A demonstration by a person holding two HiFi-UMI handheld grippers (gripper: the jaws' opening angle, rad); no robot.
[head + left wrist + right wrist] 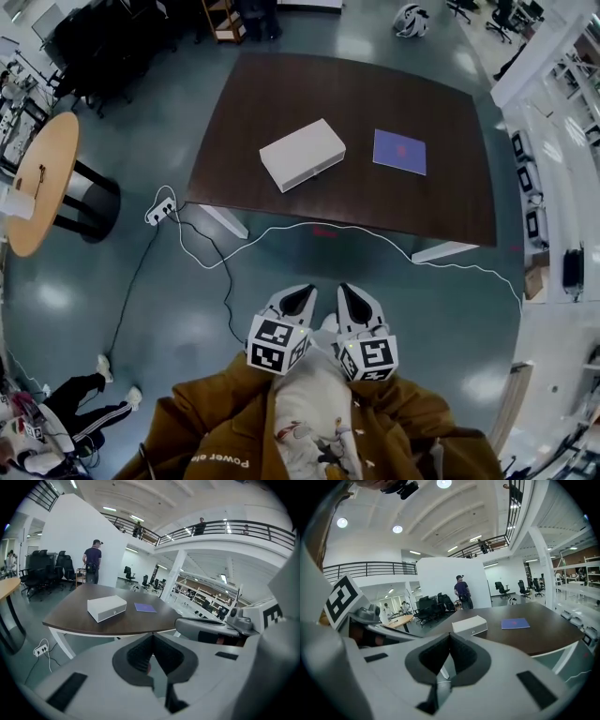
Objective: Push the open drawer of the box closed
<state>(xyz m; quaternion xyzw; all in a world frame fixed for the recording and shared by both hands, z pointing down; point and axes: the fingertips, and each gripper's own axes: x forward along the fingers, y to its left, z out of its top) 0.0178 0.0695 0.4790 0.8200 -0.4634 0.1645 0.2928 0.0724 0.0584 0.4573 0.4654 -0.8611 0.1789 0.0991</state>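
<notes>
White drawer box [302,155] on the dark worktop [403,103], drawer front apparently flush; left gripper [302,292] and right gripper [349,292], jaws closed on nothing, hang well short of it; any remaining gap wants a square push.

Two hand-held claws sit side by side just in front of the person's chest [314,412], pointing forward and slightly downward. The left claw [298,298] has its jaws pressed together with nothing between them. The right claw [351,298] is also closed and empty. Brown sleeves [202,427] cover both arms behind the claws' marker cubes [277,344].
</notes>
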